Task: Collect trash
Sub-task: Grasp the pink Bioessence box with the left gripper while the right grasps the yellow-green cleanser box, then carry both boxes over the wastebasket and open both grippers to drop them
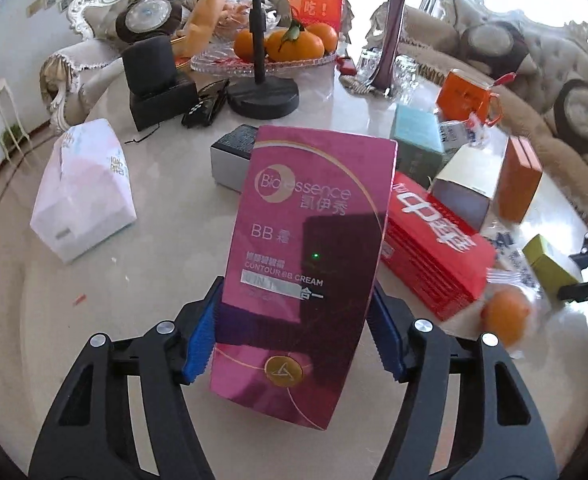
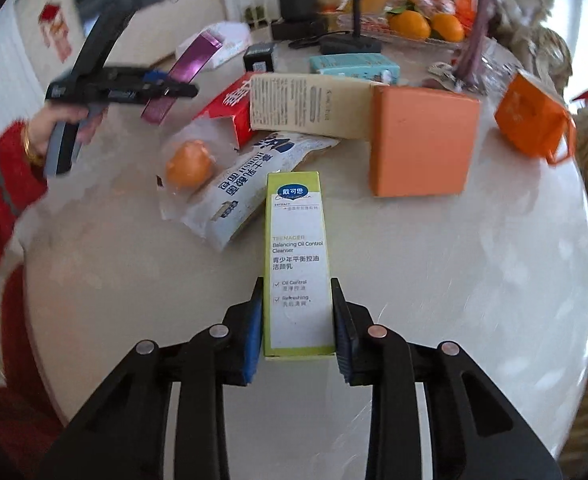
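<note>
My left tongs [image 1: 296,322] clamping the magenta BB cream box [image 1: 306,264] aloft, my right tongs [image 2: 298,320] pinching the green cleanser box [image 2: 297,264] over the table [image 2: 474,280]

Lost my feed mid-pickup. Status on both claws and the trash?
Left claw shut on pink BB cream box, lifted. Right claw shut on green cleanser box. More boxes and a bread wrapper on table.
</note>
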The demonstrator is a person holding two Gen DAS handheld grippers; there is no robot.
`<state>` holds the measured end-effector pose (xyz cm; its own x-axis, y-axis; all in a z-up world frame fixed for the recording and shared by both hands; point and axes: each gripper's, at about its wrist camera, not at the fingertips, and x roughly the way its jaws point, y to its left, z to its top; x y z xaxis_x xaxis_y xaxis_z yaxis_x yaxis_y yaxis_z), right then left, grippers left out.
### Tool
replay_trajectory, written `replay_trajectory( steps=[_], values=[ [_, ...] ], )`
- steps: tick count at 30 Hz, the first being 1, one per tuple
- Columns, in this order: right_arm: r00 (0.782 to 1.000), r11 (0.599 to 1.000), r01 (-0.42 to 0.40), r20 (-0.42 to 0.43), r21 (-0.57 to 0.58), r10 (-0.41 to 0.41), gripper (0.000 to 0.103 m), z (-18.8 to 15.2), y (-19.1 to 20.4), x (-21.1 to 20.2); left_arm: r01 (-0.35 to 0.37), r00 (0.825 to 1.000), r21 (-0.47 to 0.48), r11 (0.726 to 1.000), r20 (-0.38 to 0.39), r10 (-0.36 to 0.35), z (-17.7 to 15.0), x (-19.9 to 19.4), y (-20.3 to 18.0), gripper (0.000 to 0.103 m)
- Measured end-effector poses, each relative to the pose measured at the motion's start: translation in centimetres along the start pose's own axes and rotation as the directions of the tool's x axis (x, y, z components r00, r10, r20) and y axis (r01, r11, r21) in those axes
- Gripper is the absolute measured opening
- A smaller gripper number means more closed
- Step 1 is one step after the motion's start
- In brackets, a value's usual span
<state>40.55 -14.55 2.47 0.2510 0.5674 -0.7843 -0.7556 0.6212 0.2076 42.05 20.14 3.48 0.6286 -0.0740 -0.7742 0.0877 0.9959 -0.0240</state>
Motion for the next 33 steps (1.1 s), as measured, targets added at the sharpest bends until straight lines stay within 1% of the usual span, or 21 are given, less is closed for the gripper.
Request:
replay_trajectory(
  steps=[3, 4, 5, 6, 7, 9, 10, 11, 13, 16, 17, 19, 21, 23, 25, 26, 27, 28, 30, 32, 33],
  values=[
    [0.996, 0.992, -0.077, 0.053, 0.105, 0.071, 0.029, -0.4, -0.7, -0.8, 0.03, 0.999, -0.03, 0.999, 0.03, -0.029, -0.6, -1.4, 0.0, 0.065],
    [0.992, 0.985, -0.113, 0.067, 0.133, 0.105, 0.029, -0.5, -0.9, -1.0, 0.045, 0.998, -0.044, 0.998, 0.042, -0.043, -0.8, -2.0, 0.0, 0.065],
    [0.985, 0.974, -0.156, 0.101, 0.164, 0.141, 0.029, -0.9, -0.8, -1.7, 0.06, 0.997, -0.057, 0.997, 0.057, -0.056, -1.1, -2.7, 0.1, 0.065],
    [0.98, 0.968, -0.179, 0.116, 0.178, 0.16, 0.029, -1.0, -0.6, -2.0, 0.07, 0.995, -0.064, 0.995, 0.077, -0.065, -1.5, -3.8, 0.0, 0.065],
    [0.973, 0.959, -0.21, 0.139, 0.192, 0.185, 0.029, -1.3, -0.5, -2.6, 0.083, 0.993, -0.068, 0.994, 0.095, -0.076, -2.0, -5.0, -0.2, 0.065],
    [0.949, 0.934, -0.285, 0.2, 0.216, 0.243, 0.029, -2.4, 0.5, -4.5, 0.11, 0.986, -0.058, 0.992, 0.129, -0.102, -3.4, -7.9, -1.1, 0.065],
    [0.94, 0.927, -0.307, 0.221, 0.217, 0.26, 0.029, -3.2, 1.1, -5.4, 0.121, 0.984, -0.048, 0.991, 0.14, -0.113, -3.9, -9.1, -1.5, 0.065],
    [0.926, 0.916, -0.34, 0.247, 0.214, 0.286, 0.029, -4.2, 2.0, -6.7, 0.13, 0.98, -0.032, 0.991, 0.156, -0.123, -4.8, -10.6, -2.2, 0.065],
    [0.905, 0.904, -0.38, 0.283, 0.196, 0.319, 0.029, -6.6, 4.3, -8.9, 0.161, 0.97, 0.007, 0.987, 0.184, -0.159, -7.4, -14.4, -4.2, 0.065],
    [0.888, 0.892, -0.41, 0.304, 0.188, 0.344, 0.029, -10.6, 7.4, -11.0, 0.2, 0.961, 0.051, 0.978, 0.181, -0.207, -11.9, -18.3, -7.4, 0.065],
    [0.887, 0.891, -0.413, 0.308, 0.191, 0.345, 0.029, -12.6, 8.9, -11.7, 0.206, 0.961, 0.07, 0.976, 0.175, -0.215, -13.5, -19.3, -8.6, 0.065],
    [0.889, 0.889, -0.409, 0.308, 0.205, 0.338, 0.029, -15.1, 10.7, -12.4, 0.226, 0.961, 0.122, 0.966, 0.136, -0.242, -18.0, -21.0, -12.1, 0.065],
    [0.885, 0.872, -0.428, 0.303, 0.236, 0.353, 0.029, -18.2, 12.7, -12.7, 0.27, 0.953, 0.136, 0.953, 0.101, -0.285, -21.9, -21.8, -14.9, 0.065],
    [0.893, 0.862, -0.424, 0.287, 0.278, 0.347, 0.029, -20.8, 14.3, -12.3, 0.336, 0.937, 0.105, 0.936, 0.06, -0.344, -25.2, -21.6, -16.9, 0.065],
    [0.903, 0.842, -0.418, 0.261, 0.343, 0.342, 0.029, -23.1, 15.2, -11.0, 0.386, 0.922, 0.08, 0.919, -0.015, -0.386, -28.6, -20.0, -19.3, 0.065],
    [0.91, 0.84, -0.405, 0.245, 0.362, 0.333, 0.029, -23.8, 15.4, -10.3, 0.387, 0.922, 0.07, 0.92, -0.042, -0.385, -29.9, -18.9, -20.1, 0.065],
    [0.93, 0.848, -0.363, 0.214, 0.387, 0.3, 0.029, -24.7, 15.7, -9.4, 0.386, 0.921, 0.054, 0.921, -0.08, -0.381, -31.4, -17.2, -21.1, 0.065],
    [0.951, 0.855, -0.308, 0.167, 0.418, 0.26, 0.029, -25.6, 15.8, -8.0, 0.376, 0.924, 0.046, 0.926, -0.097, -0.37, -32.3, -16.1, -21.6, 0.065],
    [0.976, 0.874, -0.217, 0.107, 0.435, 0.189, 0.029, -26.4, 16.0, -6.0, 0.356, 0.924, 0.007, 0.934, -0.15, -0.351, -33.9, -13.0, -22.4, 0.065],
    [0.991, 0.892, -0.13, 0.04, 0.433, 0.125, 0.029, -27.1, 16.2, -3.7, 0.316, 0.933, -0.001, 0.949, -0.179, -0.311, -34.9, -10.3, -22.7, 0.065],
    [0.993, 0.892, -0.114, 0.022, 0.438, 0.116, 0.029, -27.4, 16.2, -2.8, 0.302, 0.935, 0.003, 0.953, -0.194, -0.296, -35.2, -9.3, -22.9, 0.065]
  ],
)
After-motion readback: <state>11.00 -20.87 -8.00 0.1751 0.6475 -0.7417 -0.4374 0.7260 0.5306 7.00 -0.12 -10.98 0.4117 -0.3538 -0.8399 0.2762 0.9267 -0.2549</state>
